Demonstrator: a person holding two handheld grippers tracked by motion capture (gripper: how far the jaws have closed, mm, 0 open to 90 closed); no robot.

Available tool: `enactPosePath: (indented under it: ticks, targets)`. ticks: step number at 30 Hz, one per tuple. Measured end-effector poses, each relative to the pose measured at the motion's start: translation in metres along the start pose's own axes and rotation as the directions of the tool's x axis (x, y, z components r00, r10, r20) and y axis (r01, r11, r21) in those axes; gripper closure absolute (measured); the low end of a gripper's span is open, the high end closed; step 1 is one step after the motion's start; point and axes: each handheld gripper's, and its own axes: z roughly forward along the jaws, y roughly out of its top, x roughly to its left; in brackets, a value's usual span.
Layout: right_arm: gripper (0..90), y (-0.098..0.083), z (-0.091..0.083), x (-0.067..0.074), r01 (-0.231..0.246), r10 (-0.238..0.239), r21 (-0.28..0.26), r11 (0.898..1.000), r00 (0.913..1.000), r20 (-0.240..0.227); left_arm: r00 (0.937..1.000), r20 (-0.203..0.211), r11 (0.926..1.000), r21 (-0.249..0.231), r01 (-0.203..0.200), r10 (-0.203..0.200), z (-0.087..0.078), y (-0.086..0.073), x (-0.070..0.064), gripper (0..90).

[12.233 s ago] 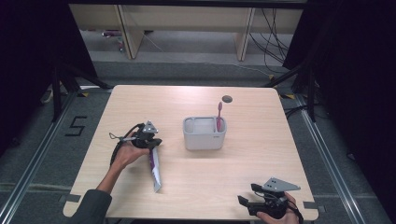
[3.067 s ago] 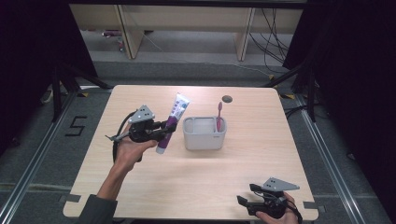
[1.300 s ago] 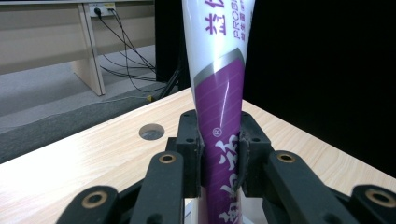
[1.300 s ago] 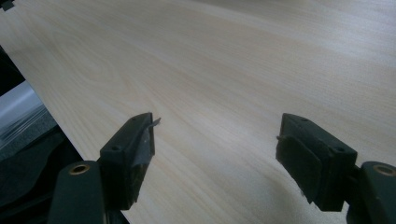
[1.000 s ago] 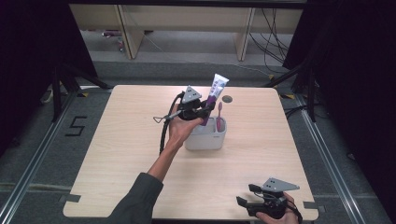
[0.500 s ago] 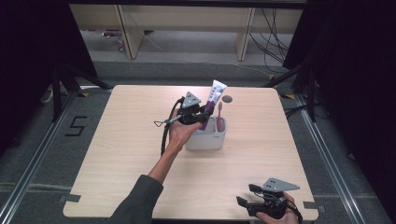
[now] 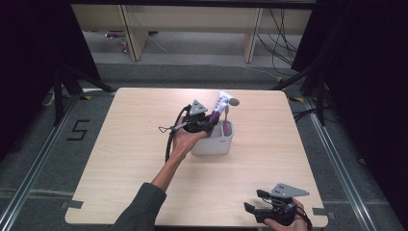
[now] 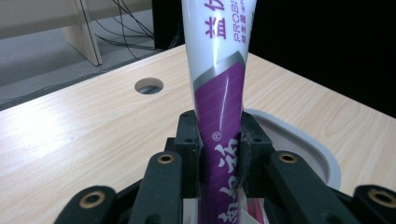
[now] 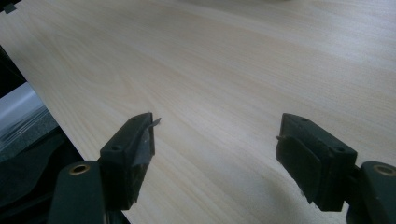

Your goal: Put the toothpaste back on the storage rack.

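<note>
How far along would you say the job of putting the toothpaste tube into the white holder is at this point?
Done: the toothpaste tube is clamped upright in the left tongs above the white holder, where a pink toothbrush already stands. In hand: setting it in. Left: releasing it. The right tongs rest open near the table edge.

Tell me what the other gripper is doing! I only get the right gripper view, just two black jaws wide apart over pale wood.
Observer: The left gripper is shut on a purple and white toothpaste tube, holding it nearly upright.
Operator: Where is it holding it?
Observer: Over a pale grey plastic tub near the middle of the wooden table. The tube's lower end dips into the opening.
Operator: Is anything in the tub already?
Observer: Yes, a pink toothbrush stands in it, right beside the tube.
</note>
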Motion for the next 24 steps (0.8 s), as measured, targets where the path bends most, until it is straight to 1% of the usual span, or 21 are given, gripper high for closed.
enactPosePath:
  ticks: [1, 2, 3, 6, 9, 10, 12, 13, 14, 15, 16, 17, 18, 20, 21, 22, 23, 24]
  targets:
    - [28.3, 0.0, 0.0, 0.001, -0.016, 0.016, 0.005, 1.0, 0.9998, -0.006, 1.0, -0.003, 0.9999, 0.01, -0.003, 0.003, 0.0, 0.0, 0.0, 73.1]
    - [28.3, 0.0, 0.0, -0.001, 0.003, -0.003, 0.0, 1.0, 1.0, 0.002, 1.0, 0.002, 0.9999, 0.014, -0.002, 0.002, -0.001, -0.001, 0.0, 73.0]
    - [28.3, 0.0, 0.0, -0.001, 0.004, -0.004, 0.001, 1.0, 1.0, 0.001, 1.0, 0.006, 1.0, 0.009, 0.001, -0.001, 0.0, -0.001, -0.001, 73.0]
    - [28.3, 0.0, 0.0, -0.001, 0.005, -0.005, 0.002, 1.0, 1.0, 0.0, 0.9997, 0.001, 0.9993, 0.027, -0.024, 0.024, -0.001, -0.002, -0.003, 73.0]
    - [28.3, 0.0, 0.0, 0.0, 0.007, -0.007, -0.001, 1.0, 1.0, 0.001, 0.9996, 0.004, 0.9989, 0.037, -0.029, 0.029, -0.001, -0.002, -0.004, 72.9]
    - [28.3, 0.0, 0.0, -0.001, 0.009, -0.009, -0.002, 1.0, 1.0, 0.003, 0.9993, 0.006, 0.9989, 0.031, -0.036, 0.036, -0.001, -0.002, -0.004, 72.9]
    - [28.3, 0.0, 0.0, -0.001, 0.002, -0.002, 0.003, 1.0, 1.0, 0.002, 0.999, 0.006, 0.9982, 0.04, -0.044, 0.044, -0.002, -0.001, -0.005, 72.8]
    - [28.3, 0.0, 0.0, -0.001, 0.001, -0.001, 0.002, 1.0, 1.0, 0.001, 0.9986, 0.015, 0.9978, 0.042, -0.051, 0.05, -0.002, -0.002, -0.004, 72.8]
    - [28.3, 0.0, 0.0, -0.001, 0.003, -0.003, 0.001, 1.0, 1.0, 0.002, 0.9985, 0.011, 0.9974, 0.047, -0.054, 0.054, -0.003, -0.002, -0.005, 72.7]
    - [28.3, 0.0, 0.0, 0.0, 0.004, -0.004, 0.001, 1.0, 1.0, 0.001, 0.998, 0.006, 0.9966, 0.053, -0.063, 0.063, -0.003, -0.002, -0.006, 72.6]
    - [28.3, 0.0, 0.0, 0.0, 0.003, -0.003, 0.002, 1.0, 1.0, -0.001, 0.9966, 0.004, 0.9941, 0.07, -0.082, 0.082, -0.004, -0.002, -0.006, 72.3]
    - [28.3, 0.0, 0.001, 0.0, 0.0, 0.0, -0.005, 1.0, 1.0, -0.002, 0.9972, 0.002, 0.9952, 0.064, -0.074, 0.074, -0.003, -0.003, -0.006, 71.5]
    - [28.3, 0.0, 0.001, 0.0, 0.0, 0.0, -0.004, 1.0, 1.0, -0.001, 0.9971, 0.001, 0.994, 0.078, -0.077, 0.077, -0.004, -0.002, -0.006, 69.6]
    - [28.3, 0.0, 0.001, 0.0, 0.0, 0.0, -0.003, 1.0, 1.0, -0.003, 0.9948, -0.015, 0.9888, 0.112, -0.099, 0.101, -0.003, -0.004, -0.007, 69.1]
    - [28.3, 0.0, 0.0, 0.0, 0.0, 0.0, -0.004, 1.0, 1.0, -0.002, 0.9943, -0.011, 0.9873, 0.121, -0.104, 0.106, -0.003, -0.006, -0.006, 69.3]
    - [28.3, 0.0, 0.0, 0.0, 0.0, 0.0, -0.005, 1.0, 1.0, -0.002, 0.9952, -0.008, 0.9879, 0.121, -0.096, 0.098, -0.002, -0.008, -0.005, 69.4]
    - [28.3, 0.0, 0.0, 0.0, 0.003, -0.003, 0.003, 1.0, 1.0, -0.001, 0.9955, -0.006, 0.9869, 0.132, -0.093, 0.095, -0.002, -0.008, -0.005, 69.3]
    - [28.3, 0.0, 0.001, 0.0, 0.0, 0.0, -0.004, 1.0, 1.0, -0.001, 0.9965, -0.006, 0.9892, 0.122, -0.082, 0.083, -0.001, -0.01, -0.005, 69.1]
